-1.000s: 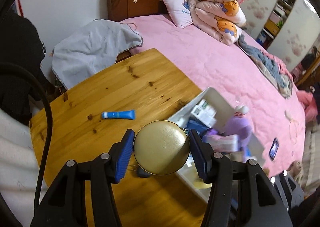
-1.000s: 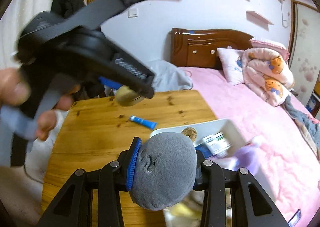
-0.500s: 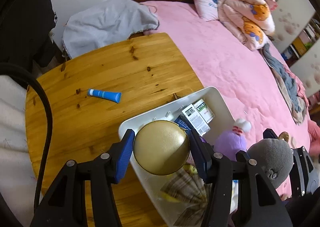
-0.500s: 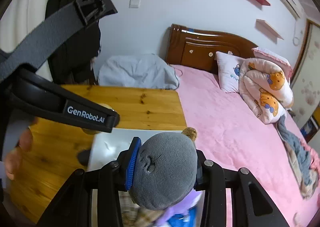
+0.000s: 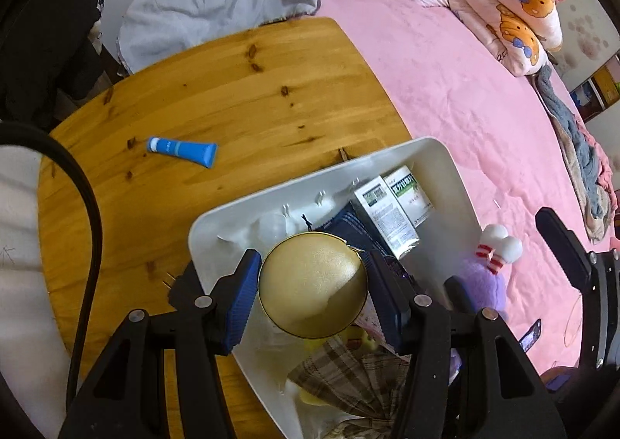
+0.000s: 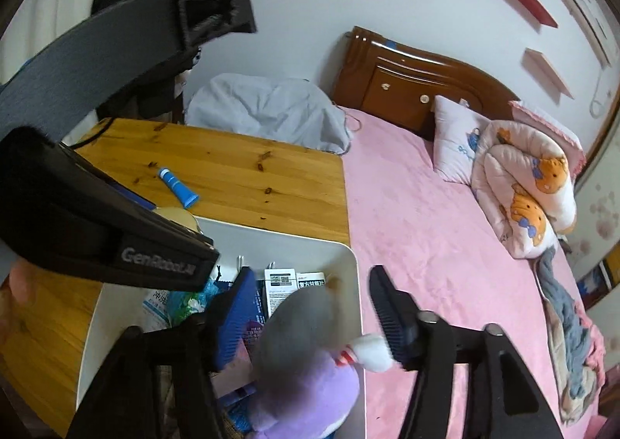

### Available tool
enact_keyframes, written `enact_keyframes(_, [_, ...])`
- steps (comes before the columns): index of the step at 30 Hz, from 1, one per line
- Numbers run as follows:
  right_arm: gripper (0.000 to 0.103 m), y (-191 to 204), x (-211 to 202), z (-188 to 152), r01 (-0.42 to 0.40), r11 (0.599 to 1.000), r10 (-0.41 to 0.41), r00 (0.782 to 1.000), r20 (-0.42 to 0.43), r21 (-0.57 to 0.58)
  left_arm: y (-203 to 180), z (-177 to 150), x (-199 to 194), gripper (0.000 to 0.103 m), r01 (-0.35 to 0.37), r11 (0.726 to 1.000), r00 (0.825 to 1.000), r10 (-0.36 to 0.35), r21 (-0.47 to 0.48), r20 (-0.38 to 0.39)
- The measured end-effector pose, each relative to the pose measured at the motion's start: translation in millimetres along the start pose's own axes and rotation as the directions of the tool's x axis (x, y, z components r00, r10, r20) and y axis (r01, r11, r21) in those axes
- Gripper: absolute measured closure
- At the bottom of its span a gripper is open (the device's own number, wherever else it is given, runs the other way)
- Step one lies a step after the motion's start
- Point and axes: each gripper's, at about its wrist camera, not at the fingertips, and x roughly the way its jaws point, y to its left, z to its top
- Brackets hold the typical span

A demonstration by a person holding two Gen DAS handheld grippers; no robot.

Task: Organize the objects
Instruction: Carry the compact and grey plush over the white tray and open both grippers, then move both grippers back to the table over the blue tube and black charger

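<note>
My left gripper [image 5: 312, 264] is shut on a round gold tin [image 5: 312, 284], its blue pads against both sides, and hangs over the near-left end of a white bin [image 5: 201, 229]. In the right wrist view my right gripper [image 6: 312, 280] is over the bin's [image 6: 348, 253] right end. Its jaws are opening, and a blurred grey plush toy [image 6: 298, 326] sits loose between them, clear of the pads, on top of a purple plush toy [image 6: 310, 392]. A blue tube [image 5: 182, 150] lies alone on the wooden table [image 5: 232, 90].
The bin holds medicine boxes [image 5: 391, 206], a dark blue packet, a plaid cloth [image 5: 348, 381] and the purple plush [image 5: 484, 284]. A pink bed [image 5: 465, 90] borders the table's right edge. A grey cloth [image 5: 213, 9] is heaped behind the table.
Both grippers have come over the bin and sunk lower. The right jaws have spread and let go of the grey plush, which now drops. The left still grips the tin.
</note>
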Motion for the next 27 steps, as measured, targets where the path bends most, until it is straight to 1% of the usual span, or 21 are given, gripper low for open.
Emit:
enact_keyframes(1, [0.033, 0, 0, -2, -0.009, 1.0, 0.009, 1.0, 0.006, -0.011, -1, -1, 1, 0.043, -0.008, 1.0, 1.0, 0.008, 0.003, -0.001])
enact_keyframes(3, [0.032, 2, 0, -3, -0.005, 1.0, 0.005, 1.0, 0.006, -0.026, -5, -2, -1, 0.039, -0.024, 1.0, 1.0, 0.024, 0.016, 0.004])
enact_keyframes(5, [0.032, 2, 1, -5, -0.017, 0.999, 0.017, 1.0, 0.003, -0.028, -7, -1, -2, 0.021, -0.04, 0.999, 0.999, 0.04, 0.023, 0.007])
enact_keyframes(6, [0.032, 3, 0, -5, -0.022, 0.999, 0.022, 1.0, 0.002, -0.026, -8, -1, -2, 0.019, -0.047, 0.999, 0.999, 0.047, 0.027, 0.012])
enact_keyframes(8, [0.032, 2, 1, -6, -0.028, 0.999, 0.028, 1.0, -0.001, -0.021, -10, 0, -3, 0.019, -0.061, 0.998, 0.998, 0.061, 0.035, 0.015])
enact_keyframes(14, [0.031, 2, -3, -9, -0.024, 0.999, 0.024, 1.0, 0.001, -0.021, -6, 1, -8, 0.019, -0.055, 0.998, 0.998, 0.054, 0.02, 0.027])
enact_keyframes(18, [0.031, 6, -4, -9, -0.018, 1.0, 0.018, 1.0, -0.003, -0.021, -1, 1, -16, 0.019, -0.066, 0.998, 0.997, 0.066, 0.007, 0.045])
enact_keyframes(27, [0.031, 19, -21, -10, -0.02, 1.0, 0.02, 1.0, 0.018, -0.01, 21, 0, -45, 0.02, -0.081, 0.996, 0.993, 0.083, -0.023, 0.089])
